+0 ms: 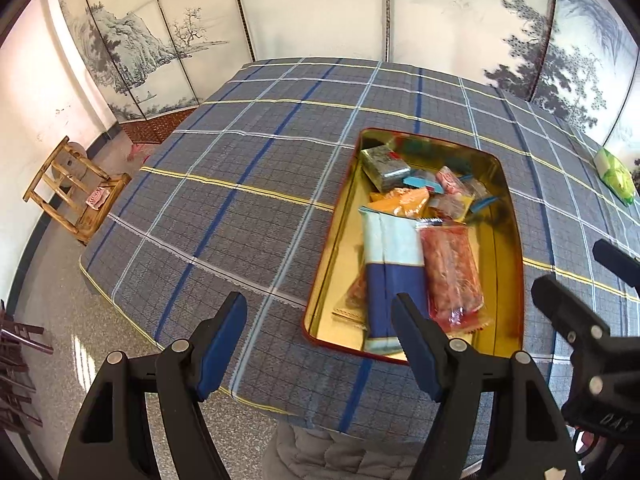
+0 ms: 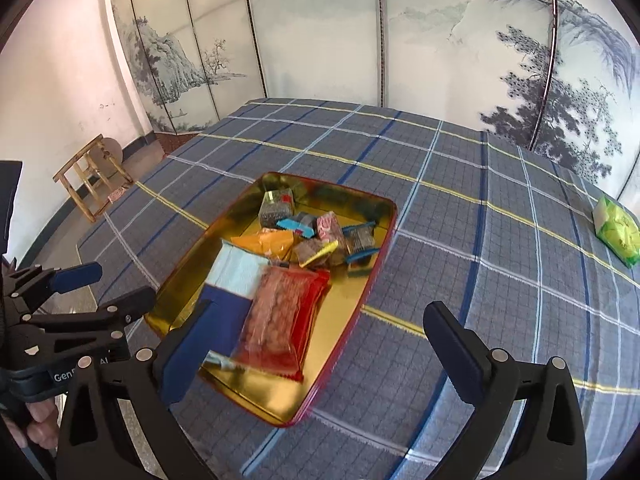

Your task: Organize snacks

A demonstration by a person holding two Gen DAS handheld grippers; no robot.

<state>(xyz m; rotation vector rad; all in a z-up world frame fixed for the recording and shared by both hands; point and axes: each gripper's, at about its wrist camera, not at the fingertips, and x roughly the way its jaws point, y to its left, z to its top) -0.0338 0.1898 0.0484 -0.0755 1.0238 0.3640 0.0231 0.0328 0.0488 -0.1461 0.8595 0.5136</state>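
Observation:
A gold tin tray with a red rim lies on the plaid tablecloth and holds several snack packs. Among them are a blue-and-pale-blue packet, a red packet, an orange packet and a grey-green block. My left gripper is open and empty above the table's near edge, left of the tray. My right gripper is open and empty above the tray's near end. Each gripper also shows in the other's view, the right and the left.
A green packet lies on the cloth at the far right. A painted folding screen stands behind the table. A wooden stool stands on the floor to the left. The table edge runs close below both grippers.

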